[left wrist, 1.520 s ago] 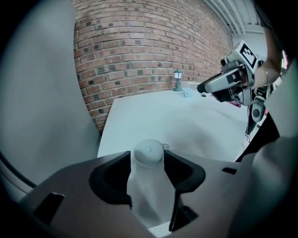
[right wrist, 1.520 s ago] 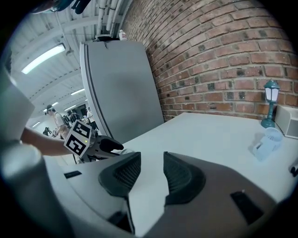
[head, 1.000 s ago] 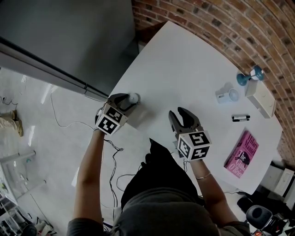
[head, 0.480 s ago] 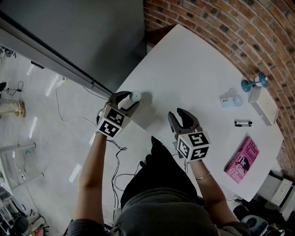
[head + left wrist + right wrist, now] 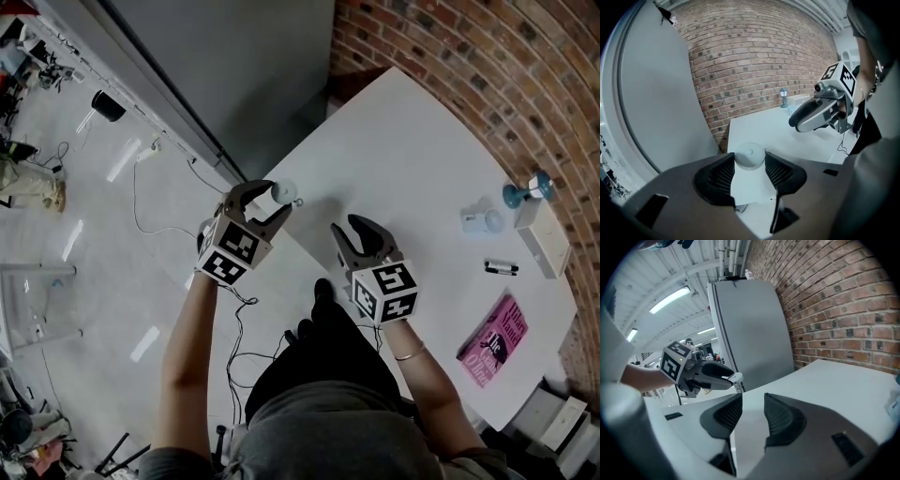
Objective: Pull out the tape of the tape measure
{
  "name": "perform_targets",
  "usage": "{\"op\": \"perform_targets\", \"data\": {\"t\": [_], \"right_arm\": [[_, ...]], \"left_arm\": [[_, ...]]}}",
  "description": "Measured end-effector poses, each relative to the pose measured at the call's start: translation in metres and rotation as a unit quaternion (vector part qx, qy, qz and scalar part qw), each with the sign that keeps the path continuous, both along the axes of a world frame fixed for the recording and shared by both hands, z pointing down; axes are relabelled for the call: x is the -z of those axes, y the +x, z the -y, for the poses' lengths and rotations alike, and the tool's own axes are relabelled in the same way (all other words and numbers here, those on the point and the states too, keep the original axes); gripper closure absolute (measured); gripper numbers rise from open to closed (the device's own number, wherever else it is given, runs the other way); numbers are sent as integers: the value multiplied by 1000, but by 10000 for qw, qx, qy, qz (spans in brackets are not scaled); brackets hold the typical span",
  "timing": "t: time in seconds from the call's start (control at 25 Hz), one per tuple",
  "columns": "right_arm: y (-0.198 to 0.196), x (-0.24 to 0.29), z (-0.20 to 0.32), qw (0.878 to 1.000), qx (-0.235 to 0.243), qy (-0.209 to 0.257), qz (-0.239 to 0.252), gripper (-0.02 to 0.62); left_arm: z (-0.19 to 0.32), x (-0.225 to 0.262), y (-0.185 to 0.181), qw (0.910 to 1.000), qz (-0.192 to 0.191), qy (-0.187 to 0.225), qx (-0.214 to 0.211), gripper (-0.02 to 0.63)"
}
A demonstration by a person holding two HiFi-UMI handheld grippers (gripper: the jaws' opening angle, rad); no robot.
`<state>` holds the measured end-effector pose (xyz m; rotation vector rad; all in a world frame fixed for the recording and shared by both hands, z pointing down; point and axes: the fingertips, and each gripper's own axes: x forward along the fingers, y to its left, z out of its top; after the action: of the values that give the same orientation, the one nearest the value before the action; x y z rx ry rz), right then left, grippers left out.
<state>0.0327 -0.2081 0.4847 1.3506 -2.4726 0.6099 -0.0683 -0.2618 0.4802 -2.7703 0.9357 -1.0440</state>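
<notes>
Tape measure clamped in left hand-held gripper, right hand-held gripper empty, jaws apart, both pointing forward.

Right gripper: jaws stand apart, ribbed dark pads facing each other, nothing between them; only the bare white table shows through the gap. Left gripper: seen side-on at left, above the table's edge, marker cube at its rear, a person's arm behind it. A white, round tape measure sits at the tips of its dark jaws. Background: an upright grey panel beyond the table, a brick wall at right, lit ceiling strips at upper left.
</notes>
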Motion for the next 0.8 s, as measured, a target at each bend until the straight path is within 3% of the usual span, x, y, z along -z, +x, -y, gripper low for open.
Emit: {"op": "perform_targets", "data": {"t": [0.36,0.8], "right_arm": [[-67,26,-14,9936,991,458,-277,451],[-107,35,-35,9830,1634,688,-467,445]], "left_arm": [[-33,30,-27,9995,25,281,116,393],[-70,53,-44,9981,181,554,177,393]]}}
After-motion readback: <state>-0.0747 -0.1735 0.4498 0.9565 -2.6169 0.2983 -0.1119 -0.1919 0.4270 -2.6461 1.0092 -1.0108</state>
